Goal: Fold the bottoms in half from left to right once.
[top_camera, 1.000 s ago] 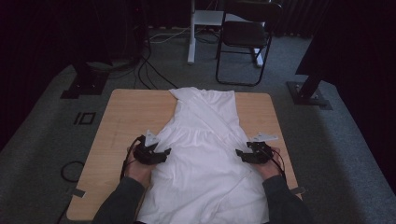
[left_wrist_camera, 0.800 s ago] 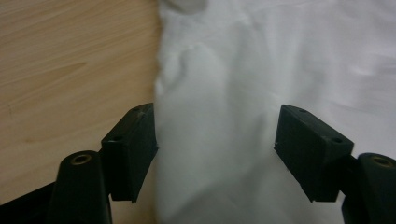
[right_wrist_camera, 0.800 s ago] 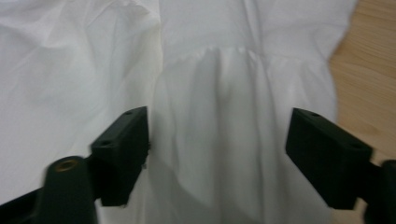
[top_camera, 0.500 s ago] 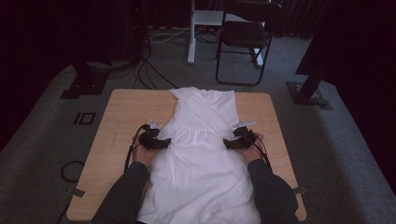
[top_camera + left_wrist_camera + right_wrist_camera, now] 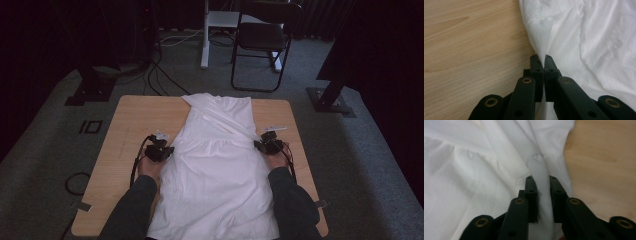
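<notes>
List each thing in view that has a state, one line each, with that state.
White garment: spread flat on the table, both side edges pinched.
Left gripper: jaws just closed, shut on the garment's edge.
Right gripper: jaws just closed, a fold of cloth clamped between them.
Folding chair: unfolded, standing.

the white garment (image 5: 220,165) is thin, matt woven cloth, soft and creased, with a gathered seam across it and folded edges that look slightly translucent where the layers are single. the table (image 5: 125,130) has a light wood-grain top, smooth with a faint satin sheen and darker streaks in the grain. the left tongs (image 5: 541,58) and right tongs (image 5: 541,180) are matt black plastic, a little grainy, with small brass-coloured metal rings set into their link arms. the floor (image 5: 45,150) is grey carpet, rough and dull. the chair (image 5: 262,40) has a dark metal frame with a dull gloss.
</notes>
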`<act>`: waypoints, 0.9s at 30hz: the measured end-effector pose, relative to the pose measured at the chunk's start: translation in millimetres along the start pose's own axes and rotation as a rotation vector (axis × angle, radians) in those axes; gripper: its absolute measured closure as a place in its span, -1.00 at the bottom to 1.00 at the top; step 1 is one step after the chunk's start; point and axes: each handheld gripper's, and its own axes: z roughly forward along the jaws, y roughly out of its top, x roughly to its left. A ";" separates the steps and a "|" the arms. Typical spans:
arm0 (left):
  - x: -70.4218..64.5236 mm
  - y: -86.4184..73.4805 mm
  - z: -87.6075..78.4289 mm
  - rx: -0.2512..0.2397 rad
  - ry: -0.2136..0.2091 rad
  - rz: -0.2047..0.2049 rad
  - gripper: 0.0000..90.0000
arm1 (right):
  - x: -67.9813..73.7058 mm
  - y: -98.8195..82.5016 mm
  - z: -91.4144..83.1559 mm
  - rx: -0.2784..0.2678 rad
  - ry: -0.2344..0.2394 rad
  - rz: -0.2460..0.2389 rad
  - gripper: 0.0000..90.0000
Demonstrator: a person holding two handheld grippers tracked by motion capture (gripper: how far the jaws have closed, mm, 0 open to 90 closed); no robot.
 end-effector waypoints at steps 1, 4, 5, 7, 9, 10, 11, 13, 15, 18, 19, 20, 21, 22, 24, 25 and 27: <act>0.1 -3.7 -3.0 -0.005 -0.002 0.002 0.99 | 0.6 -3.0 -1.6 -0.009 0.006 0.001 0.83; -3.6 -17.8 -14.1 -0.014 -0.012 0.012 0.99 | 1.5 -14.6 -10.8 -0.013 0.033 0.004 0.84; -6.6 -23.0 -17.9 -0.020 -0.016 0.014 0.99 | 2.5 -19.7 -15.1 -0.013 0.041 0.007 0.85; -13.5 -33.9 -26.9 -0.023 -0.023 0.027 0.99 | 6.0 -30.6 -24.7 -0.013 0.050 -0.007 0.85; -21.4 -45.7 -36.4 -0.029 -0.028 0.043 0.99 | 9.3 -42.4 -35.1 -0.010 0.067 -0.003 0.85; -25.1 -52.1 -41.3 -0.035 -0.031 0.044 0.99 | 11.5 -48.9 -40.5 -0.011 0.076 0.003 0.84; -28.4 -58.7 -46.0 -0.040 -0.039 0.041 0.99 | 13.2 -55.3 -45.8 -0.012 0.088 0.000 0.84; -34.9 -70.0 -55.9 -0.037 -0.054 0.047 0.99 | 17.5 -67.8 -57.2 -0.008 0.101 0.008 0.83; -41.5 -79.0 -65.5 -0.023 -0.065 0.054 0.99 | 22.0 -80.2 -68.0 -0.006 0.116 0.008 0.83; -48.2 -90.1 -76.3 -0.013 -0.070 0.074 0.99 | 24.7 -95.5 -82.9 0.008 0.137 0.024 0.78; -48.2 -90.1 -76.3 -0.013 -0.070 0.074 0.99 | 24.7 -95.5 -82.9 0.008 0.137 0.024 0.78; -48.3 -91.4 -78.9 -0.005 -0.067 0.080 0.99 | 23.9 -98.6 -86.4 0.011 0.140 0.030 0.73; -45.4 -90.3 -80.5 -0.011 -0.063 0.068 0.98 | 18.9 -100.3 -91.6 0.007 0.094 0.046 0.56; -45.4 -90.3 -80.5 -0.011 -0.063 0.068 0.96 | 18.9 -100.3 -91.6 0.007 0.094 0.046 0.56; -42.3 -88.5 -82.4 -0.017 -0.049 0.053 0.76 | 9.9 -95.8 -95.2 -0.006 0.024 0.090 0.41; -39.2 -86.7 -85.6 -0.039 -0.043 0.037 0.61 | 8.2 -94.4 -96.1 -0.015 0.028 0.092 0.32; -35.1 -81.0 -92.4 -0.088 -0.042 0.035 0.38 | 7.4 -88.6 -100.2 -0.045 0.065 0.081 0.13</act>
